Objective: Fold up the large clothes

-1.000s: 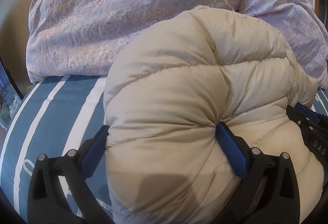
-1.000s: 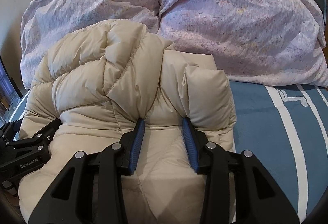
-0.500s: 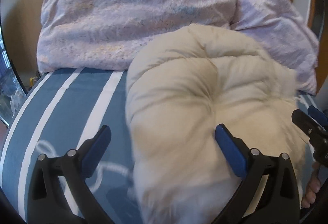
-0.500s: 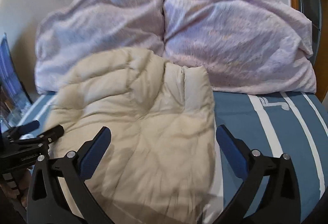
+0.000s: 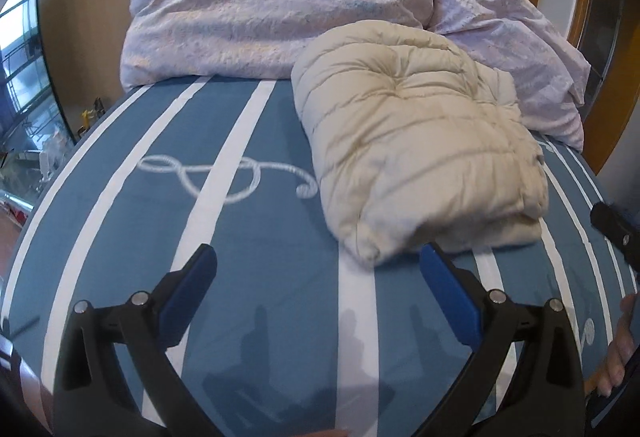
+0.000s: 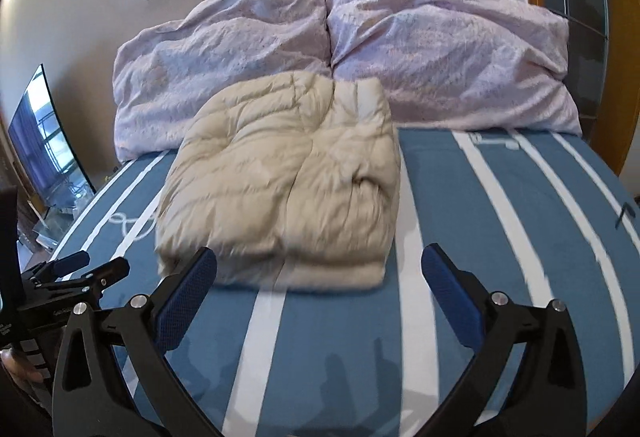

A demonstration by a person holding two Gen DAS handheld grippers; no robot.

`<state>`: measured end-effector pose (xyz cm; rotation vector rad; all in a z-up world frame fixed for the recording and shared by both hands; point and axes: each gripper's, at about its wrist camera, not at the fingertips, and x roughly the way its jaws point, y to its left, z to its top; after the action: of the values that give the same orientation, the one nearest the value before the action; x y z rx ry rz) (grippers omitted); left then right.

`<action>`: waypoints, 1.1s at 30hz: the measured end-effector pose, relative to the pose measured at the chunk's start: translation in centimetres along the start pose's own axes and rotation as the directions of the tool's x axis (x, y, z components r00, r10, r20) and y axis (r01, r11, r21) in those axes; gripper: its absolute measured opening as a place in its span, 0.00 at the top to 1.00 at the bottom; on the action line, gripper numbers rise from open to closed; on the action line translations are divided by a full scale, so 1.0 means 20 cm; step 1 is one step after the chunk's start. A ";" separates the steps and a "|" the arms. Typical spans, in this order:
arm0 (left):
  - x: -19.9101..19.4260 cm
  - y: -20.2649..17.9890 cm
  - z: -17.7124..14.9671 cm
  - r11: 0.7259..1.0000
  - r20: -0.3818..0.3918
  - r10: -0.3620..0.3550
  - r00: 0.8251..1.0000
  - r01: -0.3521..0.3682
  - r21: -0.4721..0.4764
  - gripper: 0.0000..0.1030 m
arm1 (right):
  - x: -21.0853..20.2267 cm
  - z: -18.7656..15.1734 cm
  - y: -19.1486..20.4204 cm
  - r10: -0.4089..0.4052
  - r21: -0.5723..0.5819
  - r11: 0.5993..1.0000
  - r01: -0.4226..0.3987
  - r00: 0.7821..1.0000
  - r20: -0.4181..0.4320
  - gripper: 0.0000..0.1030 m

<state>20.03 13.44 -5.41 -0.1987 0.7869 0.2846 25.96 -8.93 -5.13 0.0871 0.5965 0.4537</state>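
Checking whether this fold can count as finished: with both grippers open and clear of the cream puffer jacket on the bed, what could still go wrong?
1. The puffer jacket is bulky, and nothing holds it: left gripper and right gripper are open, so it may spring open.
2. Its far edge rests against the lilac pillows, which could push it askew.
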 end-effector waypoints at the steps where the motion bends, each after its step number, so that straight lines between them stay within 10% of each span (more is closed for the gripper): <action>1: -0.03 0.00 -0.03 1.000 0.008 0.001 1.000 -0.001 -0.005 0.02 | -0.02 -0.03 0.00 0.004 0.006 1.000 -0.004 1.000 -0.006 0.01; 33: -0.46 -0.10 -0.14 0.982 -0.012 -0.186 0.982 0.186 0.019 0.02 | -0.31 -0.14 0.08 0.057 0.010 0.998 -0.056 0.992 -0.112 0.01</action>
<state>12.64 9.08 -0.65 -0.2533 0.7749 0.0986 19.17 -10.37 -3.94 0.0858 0.7076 0.5135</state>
